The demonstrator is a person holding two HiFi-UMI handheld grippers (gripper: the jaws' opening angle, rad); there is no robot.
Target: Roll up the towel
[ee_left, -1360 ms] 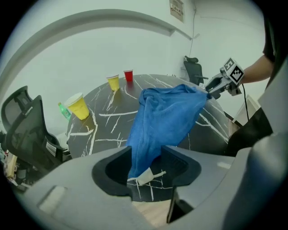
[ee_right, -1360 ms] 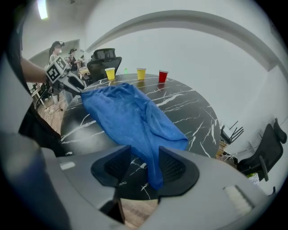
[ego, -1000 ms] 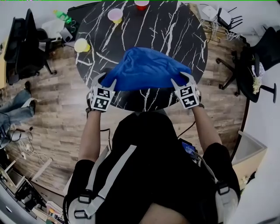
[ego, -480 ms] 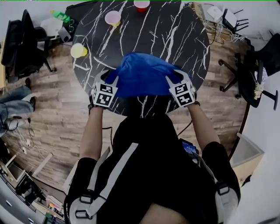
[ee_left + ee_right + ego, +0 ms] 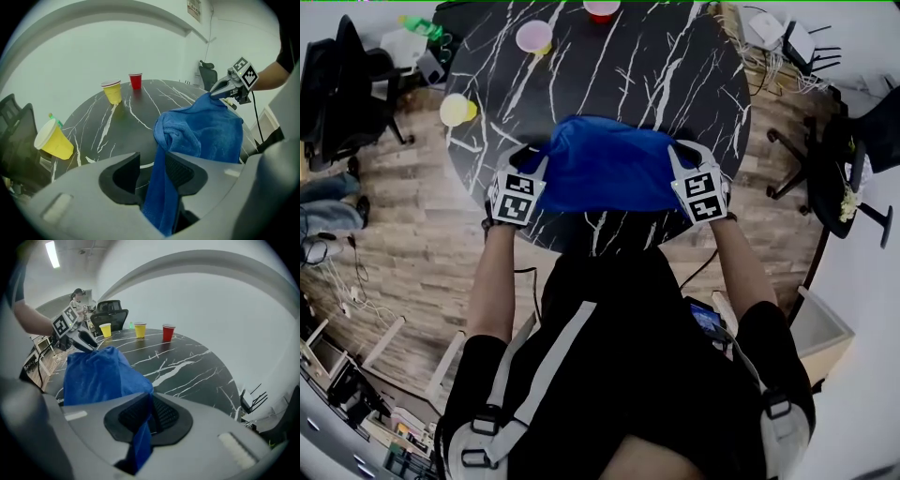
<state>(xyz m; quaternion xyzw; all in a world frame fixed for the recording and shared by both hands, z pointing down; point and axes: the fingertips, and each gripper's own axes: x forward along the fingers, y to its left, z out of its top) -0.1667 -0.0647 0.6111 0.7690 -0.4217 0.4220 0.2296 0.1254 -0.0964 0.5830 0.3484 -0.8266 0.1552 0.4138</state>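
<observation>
Towel [image 5: 609, 167]: blue, slack, spanning left to right over the near edge of the marble table [image 5: 619, 66].
Why held so: probably to square its near edge before rolling.
Left gripper [image 5: 534, 161]: grasping the left corner, jaws just closing further on it.
Right gripper [image 5: 682, 155]: clenched on the right corner's thin fold.

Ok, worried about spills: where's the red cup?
Head view: the red cup sits at the table's far edge, right of a yellow cup, beyond the towel.

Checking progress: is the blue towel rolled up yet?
Not rolled: the towel hangs as a loose, bunched sheet over the table.
</observation>
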